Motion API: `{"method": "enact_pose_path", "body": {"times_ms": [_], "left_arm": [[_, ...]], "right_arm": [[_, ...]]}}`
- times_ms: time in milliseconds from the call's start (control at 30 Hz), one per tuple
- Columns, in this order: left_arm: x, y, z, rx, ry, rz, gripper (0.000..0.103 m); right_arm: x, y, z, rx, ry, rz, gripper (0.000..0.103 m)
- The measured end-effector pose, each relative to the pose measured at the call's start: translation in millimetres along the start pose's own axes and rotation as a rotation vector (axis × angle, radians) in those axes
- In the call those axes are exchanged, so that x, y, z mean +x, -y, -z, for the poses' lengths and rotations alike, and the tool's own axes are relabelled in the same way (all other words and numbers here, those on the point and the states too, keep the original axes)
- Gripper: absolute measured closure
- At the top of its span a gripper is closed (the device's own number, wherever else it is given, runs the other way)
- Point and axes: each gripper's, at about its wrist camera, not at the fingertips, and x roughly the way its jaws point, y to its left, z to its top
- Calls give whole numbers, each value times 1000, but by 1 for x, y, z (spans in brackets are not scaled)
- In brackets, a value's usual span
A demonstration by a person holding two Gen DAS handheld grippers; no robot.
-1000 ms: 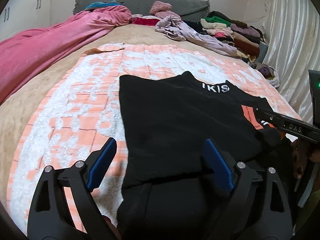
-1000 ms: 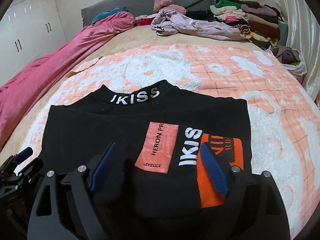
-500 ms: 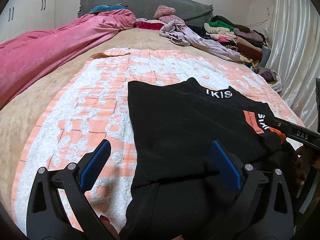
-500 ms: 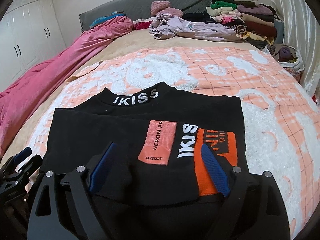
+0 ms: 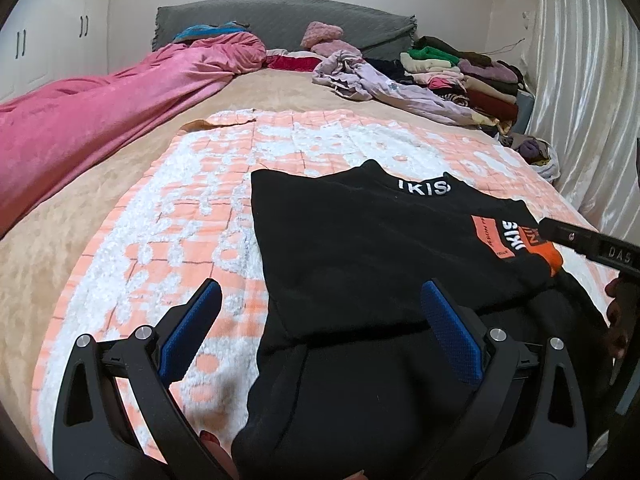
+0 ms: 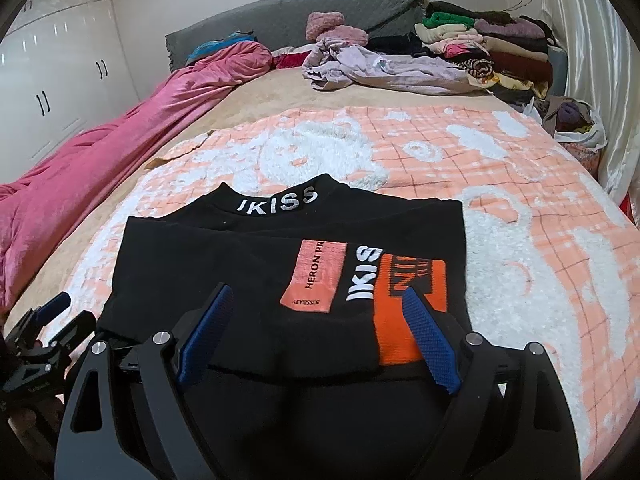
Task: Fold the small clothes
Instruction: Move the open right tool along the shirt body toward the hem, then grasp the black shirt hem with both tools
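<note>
A black top (image 5: 360, 240) with white "IKISS" on its collar and orange patches lies folded flat on the orange-and-white blanket (image 5: 180, 220); its near part bunches below both cameras. My left gripper (image 5: 320, 286) hovers open over the top's near left edge, one blue pad over the blanket and one over the cloth. My right gripper (image 6: 317, 291) is open above the near right part, beside the orange patches (image 6: 412, 300). Nothing is pinched in either. The left gripper (image 6: 48, 320) also shows at the lower left of the right wrist view.
A pink quilt (image 5: 100, 128) runs along the bed's left side. A lilac garment (image 6: 380, 68) and a stack of folded clothes (image 6: 492, 44) lie near the grey headboard (image 5: 280, 20). A curtain (image 5: 592, 100) hangs on the right, with a bag of clothes (image 6: 576, 120) below it.
Both grippers have pulled back and up from the black top, so it sits a little farther off in both views. The left jaws stand slightly wider.
</note>
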Motion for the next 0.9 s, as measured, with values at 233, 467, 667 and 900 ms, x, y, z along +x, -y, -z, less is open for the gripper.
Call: {"method": "enact_pose_path", "body": {"times_ms": [233,467,667,900], "left_arm": [[-12,2,11,3,7,6,10],[-13,2,21,10,-15,-15,10],[-18,0,29,11,-33,-31,10],[-29,0,39,32,-53,-64,10]], "right_arm": [[-19,9,11,-10,4,2,17],[-34,19,25,-13,-3,5,17],[-45,27,34,-13,-7,5,17],[-55,36,51,-12,-25,7,17]]}}
